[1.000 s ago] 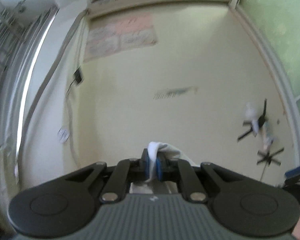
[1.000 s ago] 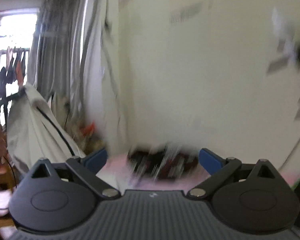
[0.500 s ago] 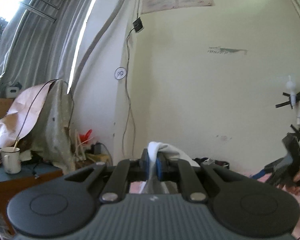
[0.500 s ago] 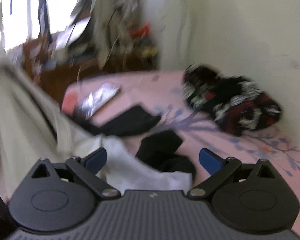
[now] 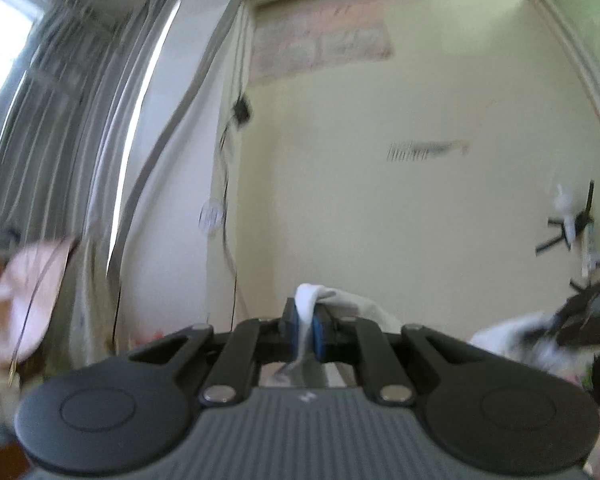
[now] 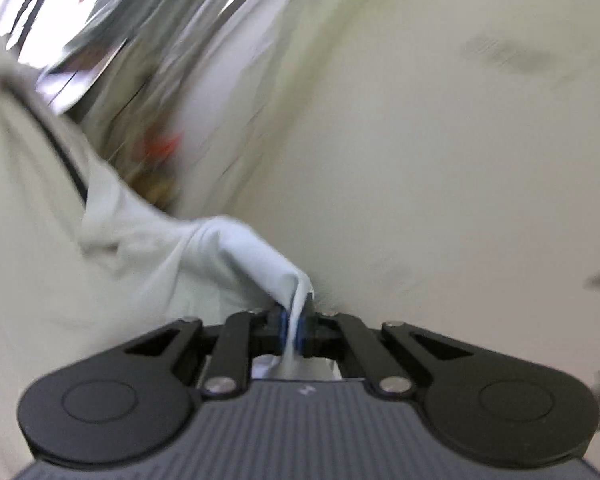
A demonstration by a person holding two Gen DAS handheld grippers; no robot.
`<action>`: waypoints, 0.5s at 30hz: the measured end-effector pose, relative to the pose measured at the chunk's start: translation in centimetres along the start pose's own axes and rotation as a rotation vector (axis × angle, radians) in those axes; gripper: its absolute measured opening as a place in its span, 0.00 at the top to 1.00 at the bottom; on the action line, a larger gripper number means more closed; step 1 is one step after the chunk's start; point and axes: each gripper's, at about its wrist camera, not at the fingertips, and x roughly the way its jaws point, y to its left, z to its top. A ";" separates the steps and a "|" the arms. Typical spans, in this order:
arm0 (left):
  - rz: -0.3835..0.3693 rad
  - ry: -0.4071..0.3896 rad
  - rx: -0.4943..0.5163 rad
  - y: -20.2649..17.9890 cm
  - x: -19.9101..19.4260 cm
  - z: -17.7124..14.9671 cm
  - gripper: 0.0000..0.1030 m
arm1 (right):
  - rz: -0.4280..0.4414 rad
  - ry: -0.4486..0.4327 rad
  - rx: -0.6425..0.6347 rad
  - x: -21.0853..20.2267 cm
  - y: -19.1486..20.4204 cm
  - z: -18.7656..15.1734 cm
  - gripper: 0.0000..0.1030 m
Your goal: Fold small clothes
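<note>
A white garment [image 5: 340, 304] is pinched between the blue pads of my left gripper [image 5: 306, 328], which is shut on it and held up facing the wall. My right gripper [image 6: 294, 326] is shut on another edge of the same white garment [image 6: 140, 256], whose cloth spreads out to the left in the right wrist view. In the left wrist view the right gripper [image 5: 588, 316] shows blurred at the far right with white cloth by it. Both views are motion-blurred.
A cream wall [image 5: 400, 208] fills the background, with a paper poster [image 5: 320, 40] high up. Grey curtains [image 5: 60, 140] and a bright window are at the left. A dangling cable [image 5: 228, 200] runs down the wall. A pinkish covered heap [image 5: 28, 296] sits at lower left.
My right gripper was open over the bed half a second ago; it has shut on the white garment and lifted toward the wall. My left gripper has tilted upward, still holding the cloth.
</note>
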 end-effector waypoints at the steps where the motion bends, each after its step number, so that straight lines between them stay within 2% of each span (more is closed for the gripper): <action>1: -0.002 -0.036 0.010 -0.4 0.5 1.2 0.94 | -0.067 -0.063 0.011 -2.1 -1.4 1.7 1.00; 5: -0.007 -0.196 0.015 -1.6 1.6 6.9 0.94 | -0.293 -0.286 0.018 -11.0 -4.8 7.5 1.00; 8: -0.009 -0.319 -0.008 -2.1 1.5 11.3 0.94 | -0.413 -0.382 -0.003 -17.1 -6.0 11.4 1.00; 11: -0.014 -0.421 -0.018 -2.6 1.2 15.3 0.93 | -0.502 -0.419 -0.032 -22.0 -6.5 14.8 1.00; 15: -0.021 -0.476 -0.007 -3.5 1.7 19.4 0.93 | -0.556 -0.393 -0.041 -25.8 -7.5 18.0 1.00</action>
